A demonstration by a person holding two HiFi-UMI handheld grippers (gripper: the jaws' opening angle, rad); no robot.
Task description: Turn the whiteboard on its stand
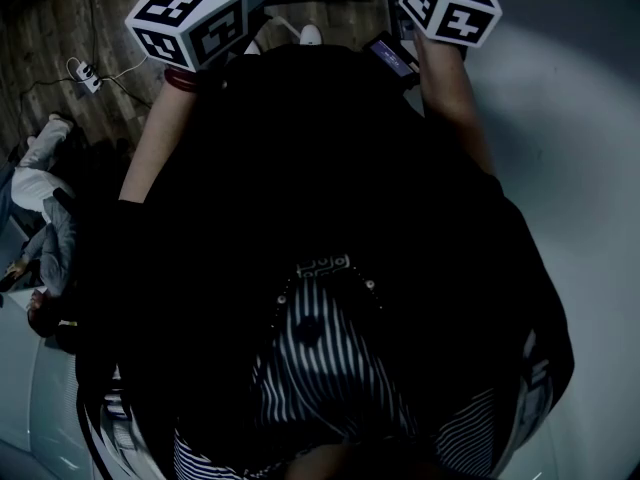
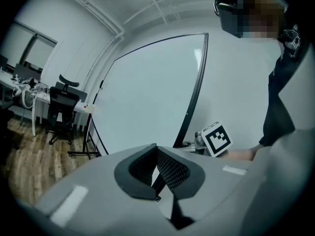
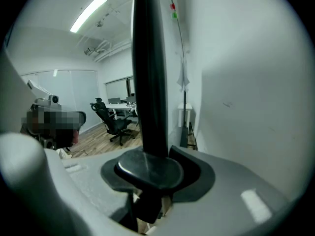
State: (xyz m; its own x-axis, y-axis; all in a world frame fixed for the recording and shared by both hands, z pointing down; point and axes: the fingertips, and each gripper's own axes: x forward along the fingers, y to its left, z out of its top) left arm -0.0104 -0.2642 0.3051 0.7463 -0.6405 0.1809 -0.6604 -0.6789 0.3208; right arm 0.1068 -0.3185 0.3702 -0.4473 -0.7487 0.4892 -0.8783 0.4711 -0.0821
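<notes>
Two grippers hold the whiteboard point(image 2: 147, 97) near a white wall point(image 2: 236, 82) — the left gripper point(image 2: 157, 166) has its fingers pinched on the board's thin edge, while the right gripper point(image 3: 147, 178) has its fingers clamped on the dark frame bar point(image 3: 147, 73).

The left claw point(image 2: 156, 170) pinches the whiteboard's point(image 2: 147, 97) black edge, and the board rises ahead of it. A marker cube point(image 2: 216, 138) sits just to its right and a chair point(image 2: 61, 104) far to its left.

Whiteboard frame point(image 3: 147, 68) runs off the top edge, jaws unseen in head view
</notes>
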